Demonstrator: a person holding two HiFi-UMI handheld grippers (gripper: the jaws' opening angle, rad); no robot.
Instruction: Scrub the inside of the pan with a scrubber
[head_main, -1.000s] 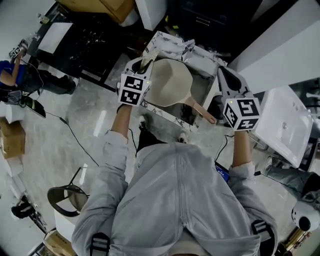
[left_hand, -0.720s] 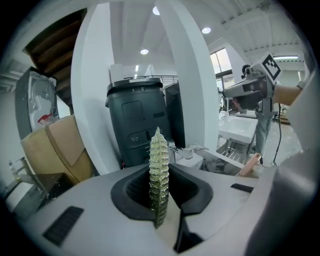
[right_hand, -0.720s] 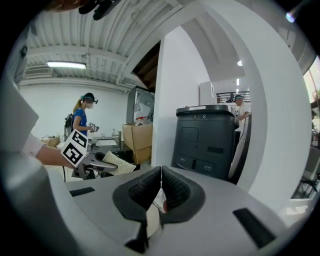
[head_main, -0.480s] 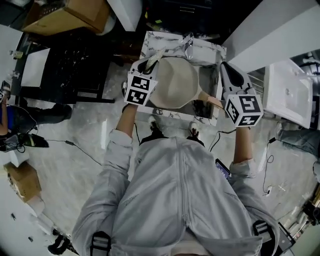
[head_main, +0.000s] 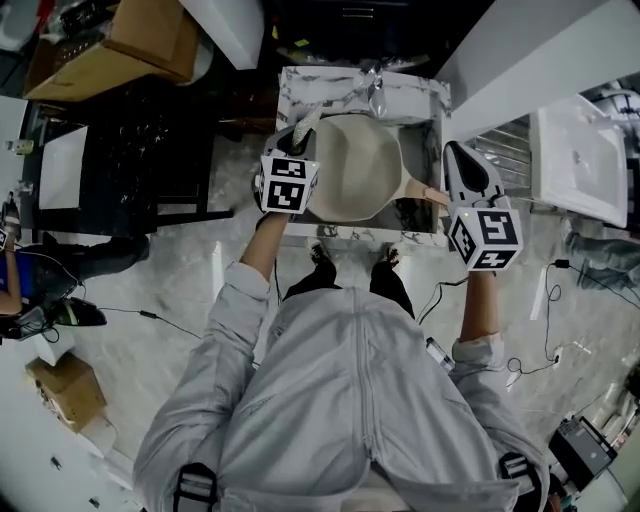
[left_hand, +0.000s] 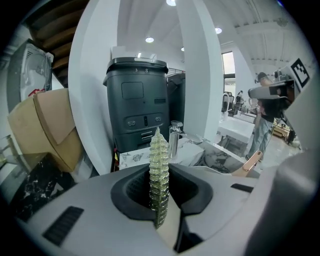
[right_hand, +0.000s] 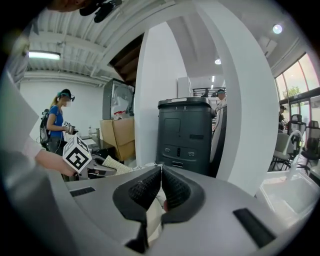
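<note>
A beige pan (head_main: 352, 168) sits in the marble-edged sink (head_main: 300, 85), its copper handle (head_main: 418, 190) pointing right. My left gripper (head_main: 298, 132) is at the pan's left rim, shut on a pale green-gold scrubber (head_main: 311, 117). In the left gripper view the scrubber (left_hand: 159, 150) stands upright between the jaws of the left gripper (left_hand: 160, 172), with the pan handle (left_hand: 251, 161) at the right. My right gripper (head_main: 455, 152) is beside the handle's end, apart from it. In its own view the right gripper (right_hand: 160, 170) is shut with nothing between its pads.
A chrome faucet (head_main: 376, 92) stands at the sink's far edge. A dark grey bin (left_hand: 137, 100) is behind the sink, a white basin (head_main: 580, 165) to the right, cardboard boxes (head_main: 130, 40) at the far left. Another person (right_hand: 56, 125) stands at the left in the right gripper view.
The head view has swung, so the sink now lies square ahead. The left gripper stays at the pan's left rim with the scrubber; the right gripper stays by the handle.
</note>
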